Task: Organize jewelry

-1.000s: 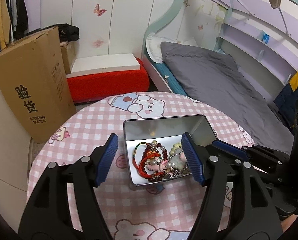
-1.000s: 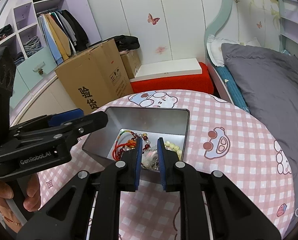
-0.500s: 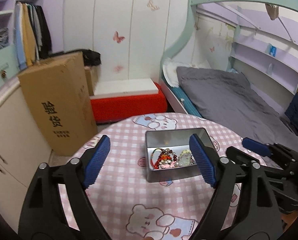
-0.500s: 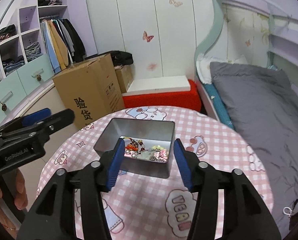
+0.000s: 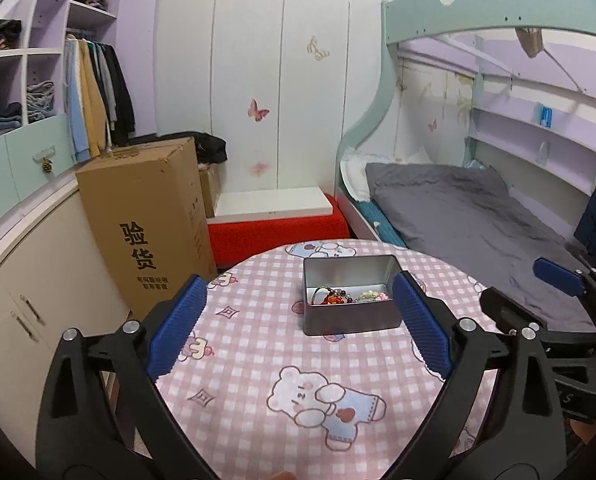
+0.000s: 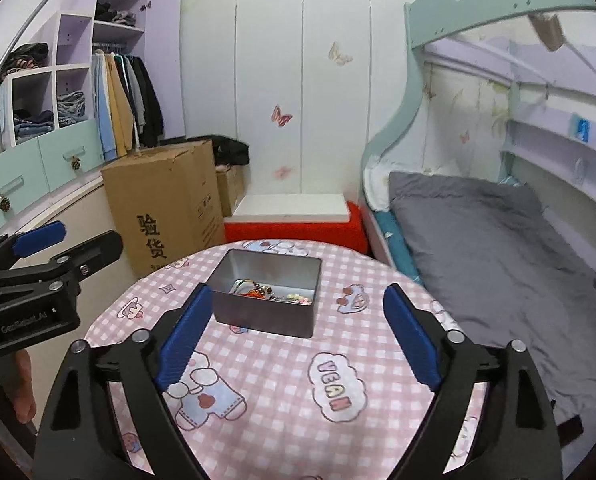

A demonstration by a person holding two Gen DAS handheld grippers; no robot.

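A grey metal tin (image 5: 351,314) stands on the round table with a pink checked cloth (image 5: 258,344). It holds a tangle of bead bracelets and charms (image 5: 347,295), also seen in the right wrist view (image 6: 274,294) inside the tin (image 6: 266,312). My left gripper (image 5: 298,328) is open and empty, held back above the table's near side. My right gripper (image 6: 298,336) is open and empty, also drawn back from the tin. Each gripper shows at the edge of the other's view.
A tall cardboard box (image 5: 146,224) stands left of the table. A red bench with a white board (image 5: 274,220) lies behind it. A bed with a grey cover (image 5: 469,216) is at the right. Wardrobe shelves (image 6: 58,104) are at the left.
Both grippers have pulled up and back from the tin. The right gripper, nearly shut over the jewelry a second ago, has opened wide. The jewelry stays in the tin.
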